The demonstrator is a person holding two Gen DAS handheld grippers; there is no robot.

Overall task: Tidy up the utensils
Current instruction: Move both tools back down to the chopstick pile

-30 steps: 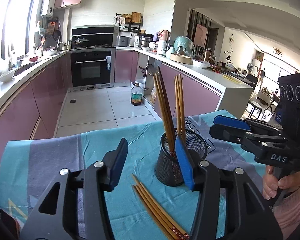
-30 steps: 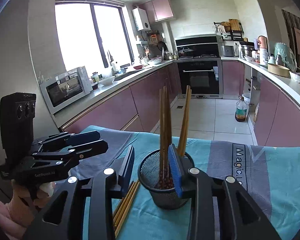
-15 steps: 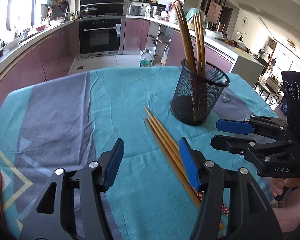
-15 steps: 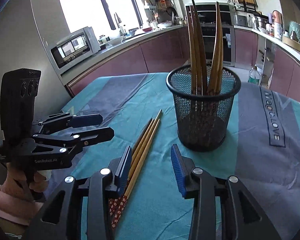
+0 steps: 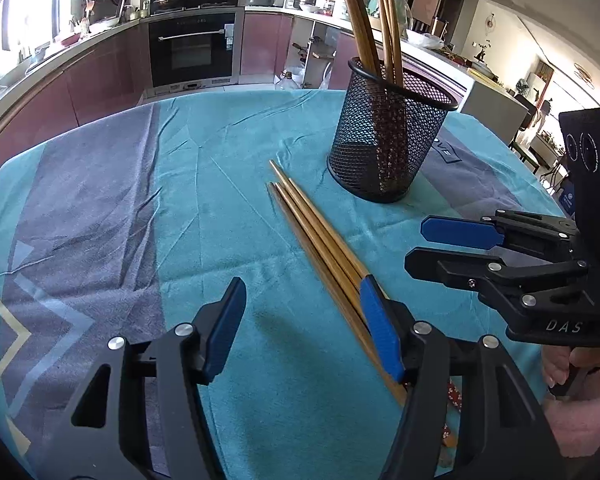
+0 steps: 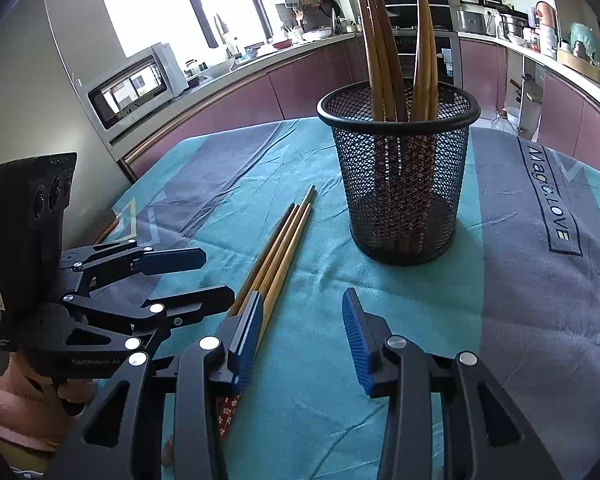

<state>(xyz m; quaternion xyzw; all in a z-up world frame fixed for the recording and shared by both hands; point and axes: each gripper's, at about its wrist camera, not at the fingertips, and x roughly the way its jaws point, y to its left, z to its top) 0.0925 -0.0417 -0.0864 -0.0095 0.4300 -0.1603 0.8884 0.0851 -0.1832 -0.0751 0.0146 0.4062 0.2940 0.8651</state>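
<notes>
Kitchen table's teal cloth (image 5: pixel 220 200) bears chopsticks (image 5: pixel 316 232); both tongs seemingly open, empty.

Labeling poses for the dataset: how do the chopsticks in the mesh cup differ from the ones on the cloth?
The chopsticks in the mesh cup stand near upright with thin tips up; the loose chopsticks lie flat on the tablecloth beside the mesh cup.
Those in the cup splay into two clumps; the loose ones lie side by side, almost parallel.
Both sets are the same brown wood with patterned red handle ends.
</notes>
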